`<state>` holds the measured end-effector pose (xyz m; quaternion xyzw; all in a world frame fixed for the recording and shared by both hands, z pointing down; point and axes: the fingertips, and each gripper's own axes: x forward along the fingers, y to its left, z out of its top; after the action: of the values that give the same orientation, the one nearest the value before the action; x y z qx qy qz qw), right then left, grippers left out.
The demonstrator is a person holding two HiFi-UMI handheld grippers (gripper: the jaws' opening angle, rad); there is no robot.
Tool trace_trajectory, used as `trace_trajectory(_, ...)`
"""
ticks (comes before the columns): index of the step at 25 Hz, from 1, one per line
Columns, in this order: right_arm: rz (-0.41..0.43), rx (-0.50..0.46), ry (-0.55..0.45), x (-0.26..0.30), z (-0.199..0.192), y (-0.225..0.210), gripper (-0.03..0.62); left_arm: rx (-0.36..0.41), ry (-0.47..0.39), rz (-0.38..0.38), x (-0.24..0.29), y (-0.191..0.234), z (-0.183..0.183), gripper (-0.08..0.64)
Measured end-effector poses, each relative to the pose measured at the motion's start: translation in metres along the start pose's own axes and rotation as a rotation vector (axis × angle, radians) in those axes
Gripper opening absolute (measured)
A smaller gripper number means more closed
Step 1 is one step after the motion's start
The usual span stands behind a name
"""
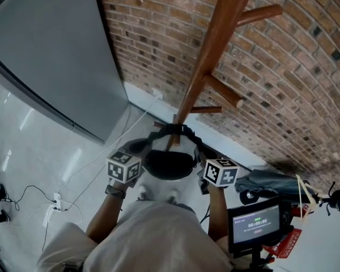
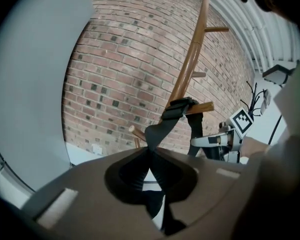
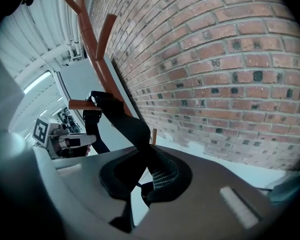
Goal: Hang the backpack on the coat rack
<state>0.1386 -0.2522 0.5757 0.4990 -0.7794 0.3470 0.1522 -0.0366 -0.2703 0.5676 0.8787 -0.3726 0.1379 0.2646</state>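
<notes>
1. L gripper [image 2: 152, 151]: jaws pinched narrow on the backpack's strap [image 2: 162, 129], which runs straight out from between the pads.
2. R gripper [image 3: 147, 156]: same, jaws clamped on the strap's other run [image 3: 125, 124].
3. Strap goes up from both grips and over a low peg [image 2: 202, 107] of the coat rack [image 1: 212, 44]. It sits at the peg's root end, close to the pole, w/ bare peg left toward the tip.
4. Backpack [image 1: 169, 163]: black, hangs between my two grippers, below that peg and in front of the pole's lower end. It's above the floor, near the brick wall [image 1: 306, 67].
5. My read: the hang is nearly done. What's left is to let the peg take the weight, then let go.
6. Risk A: if I open one side first, the load could swing to the other side and drag the strap along the peg toward the tip, then off.
7. Risk B: if I open both w/ the strap slack, the bag drops a bit, jerks, and could rock the rack. I can't see its base.
8. Risk C: the strap looks twisted near the L pads, so it may settle on edge and slide.
9. Risk D: webbing could snag on a pad as I pull back and lift the loop off the peg.
</notes>
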Motion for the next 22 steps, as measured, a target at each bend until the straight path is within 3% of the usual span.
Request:
trace_trajectory(16,0.027,-0.022,-0.003,0.043,-0.016,0.018,0.025,-0.04,0.019,-0.027,0.028,-0.008,-0.018,0.005)
trace_trajectory(22,0.033,-0.044,-0.014,0.053,-0.017,0.028,0.032,-0.048,0.059,0.014,0.036,-0.001,-0.039,0.005)
